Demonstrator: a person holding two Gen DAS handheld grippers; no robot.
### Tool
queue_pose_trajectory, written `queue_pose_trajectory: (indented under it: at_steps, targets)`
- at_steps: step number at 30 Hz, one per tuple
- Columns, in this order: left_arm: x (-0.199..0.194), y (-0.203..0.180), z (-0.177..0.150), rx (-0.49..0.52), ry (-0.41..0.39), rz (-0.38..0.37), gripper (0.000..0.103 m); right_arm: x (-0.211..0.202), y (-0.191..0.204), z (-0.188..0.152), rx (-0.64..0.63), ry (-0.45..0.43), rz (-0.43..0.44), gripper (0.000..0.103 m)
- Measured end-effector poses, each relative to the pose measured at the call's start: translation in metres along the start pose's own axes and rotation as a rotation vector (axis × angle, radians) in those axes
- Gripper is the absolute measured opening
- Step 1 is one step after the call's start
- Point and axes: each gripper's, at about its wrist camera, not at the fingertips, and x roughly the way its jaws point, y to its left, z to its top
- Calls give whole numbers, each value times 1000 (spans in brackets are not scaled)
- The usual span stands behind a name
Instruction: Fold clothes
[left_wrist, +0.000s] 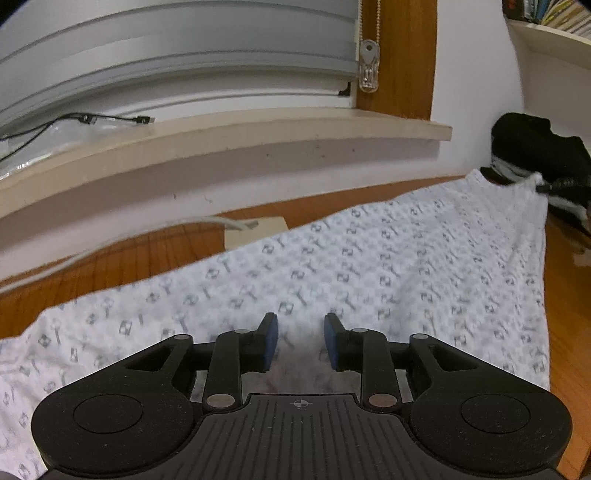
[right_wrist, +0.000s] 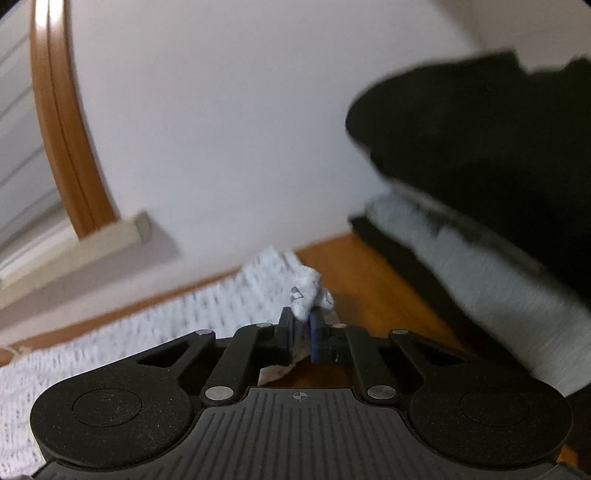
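The white waffle-textured garment with a small grey printed pattern lies spread across the orange-brown wooden desk, reaching from the near left corner up to the far right. The left gripper hovers low over the near part of the cloth, jaws standing wide apart, blue pads facing each other with nothing between them. Over on the right wrist view, the right gripper has its jaws pinched narrow on a bunched corner of the white garment, the fabric puffing up above the tips. From the left view that same far corner looks pulled taut into a point at the right edge. Beyond it, a heap of black clothing sits against the white wall, on top of a grey-white folded fabric layer. The picture is blurred on that side. A cream windowsill runs along the back, with a thin black cable lying on it and a bead chain with a clear plastic weight hanging by the wooden window frame. A small beige box rests just behind the cloth's far edge.
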Motion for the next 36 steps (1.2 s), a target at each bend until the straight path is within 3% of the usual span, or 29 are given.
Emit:
queue_pose_trajectory:
  at_steps: [3,7,8,12,17,20,21,22,23,27,31,36]
  targets:
    - [-1,2,-5,-13,0,-30,42,-1,-1,0,-36,4,-39,9]
    - [0,6,-6,-39,5,-58,47,12,-15,-7,-4,80,-65,11]
    - [0,6,-6,-39,5,-72,50,13,-18,-7,14,96,-65,14]
    - [2,5,-6,-27,9,-106,62,12,-19,-9,8,114,-109,44]
    - [3,-1,-7,3,16,-107,70,16,-24,-9,48,151,-59,46]
    - [3,-2,-8,9,17,-110,71,23,-20,-7,47,158,-38,45]
    - [3,-2,-8,10,17,-109,71,25,-18,-7,40,159,-40,40]
    - [3,-2,-8,11,17,-109,71,28,-17,-7,34,161,-43,18]
    - [3,-5,-8,18,18,-112,72,31,-15,-6,28,162,-44,15]
    - [5,-18,-8,47,23,-123,75,22,-20,-2,13,113,-36,10]
    - [7,-31,-8,76,27,-134,76,-10,-22,7,-94,43,-108,10]
    - [12,-65,-7,108,27,-121,78,-17,-48,3,-75,113,-154,11]
